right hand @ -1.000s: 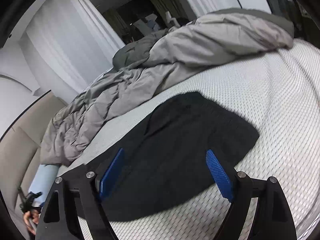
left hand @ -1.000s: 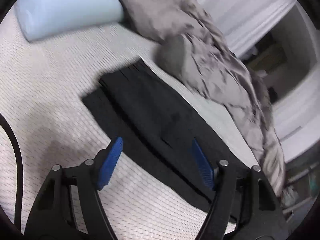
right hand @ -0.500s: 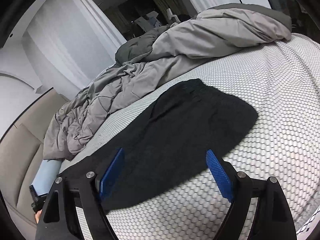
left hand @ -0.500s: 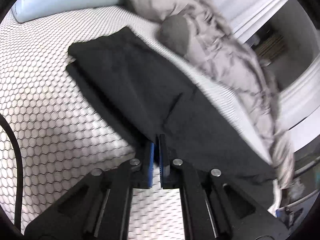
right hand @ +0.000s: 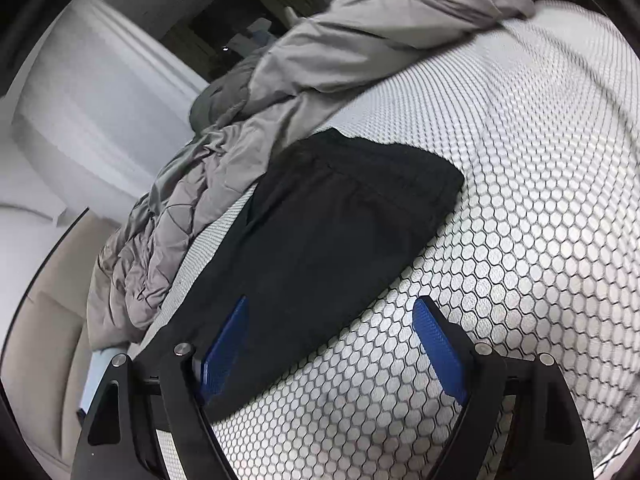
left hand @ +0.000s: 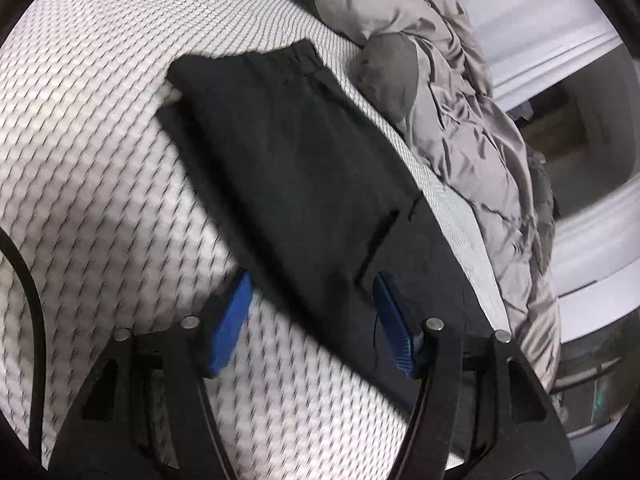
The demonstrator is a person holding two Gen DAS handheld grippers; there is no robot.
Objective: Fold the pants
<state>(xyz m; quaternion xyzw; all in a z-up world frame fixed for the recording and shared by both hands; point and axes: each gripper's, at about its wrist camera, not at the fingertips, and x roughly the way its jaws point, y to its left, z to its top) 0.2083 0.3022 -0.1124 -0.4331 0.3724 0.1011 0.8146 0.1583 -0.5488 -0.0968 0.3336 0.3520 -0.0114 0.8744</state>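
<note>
No readable text in either wrist view

The black pants (left hand: 320, 184), the honeycomb-patterned bed cover (right hand: 520, 200) and the grey duvet (left hand: 472, 128) carry no lettering, label or number; the dim, blurred background may hide some.

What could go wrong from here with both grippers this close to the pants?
The left hand-held gripper is opening over the black pants; only the near edge lies between its pads, so a grab might catch one layer. The right hand-held gripper straddles pants edge and mattress, risking a snag. The grey duvet nearby could get dragged.
</note>
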